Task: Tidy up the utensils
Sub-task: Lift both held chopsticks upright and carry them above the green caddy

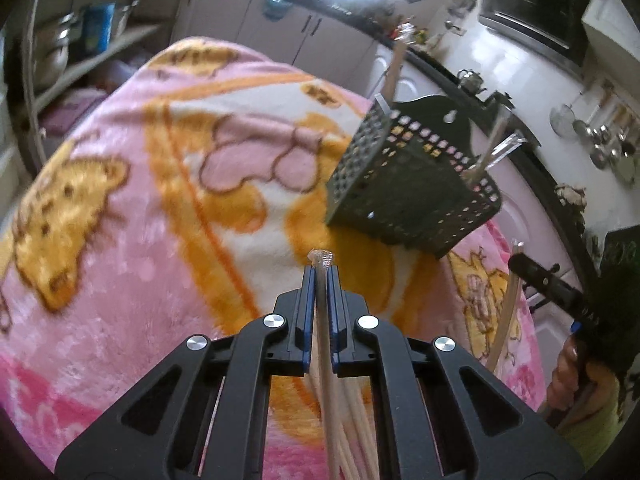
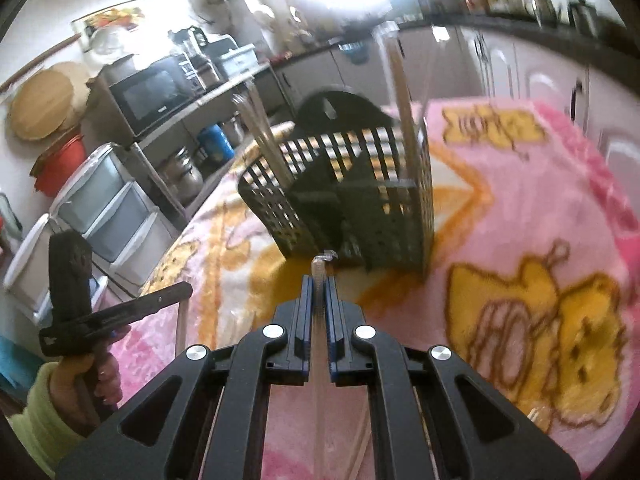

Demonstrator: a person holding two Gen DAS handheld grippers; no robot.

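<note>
A slim, pale stick (image 1: 323,312) with a clear, faceted tip is pinched between the blue pads of the left tool (image 1: 320,276), its tip standing just past the fingertips and its shaft running back under the black linkage. Further pale sticks (image 1: 356,436) are seen lying below it on the blanket (image 1: 120,208). The right tool (image 2: 319,280) is pressed together on a second stick (image 2: 319,268) of the same kind, more translucent in that view, with a glassy end poking out ahead. A dark, square caddy (image 1: 404,184) of perforated plastic, pierced by a regular grid of small holes and fitted with a rounded back tab, stands on the blanket just ahead of both tools, tilted in the fisheye views. Sticks (image 2: 260,132) already placed are seen standing in it, leaning at the left and right corners; their exact number cannot be told through the blur. The blanket is a thick, fuzzy fleece in pink, white and orange with yellow cartoon figures, draped over what may be a worktop. The right tool is also seen in the left view at the far right edge, gripped by a hand (image 1: 568,368) with a yellow-green sleeve (image 1: 592,420). White cabinets (image 1: 280,28) and a dark microwave (image 2: 154,88) are seen behind.
</note>
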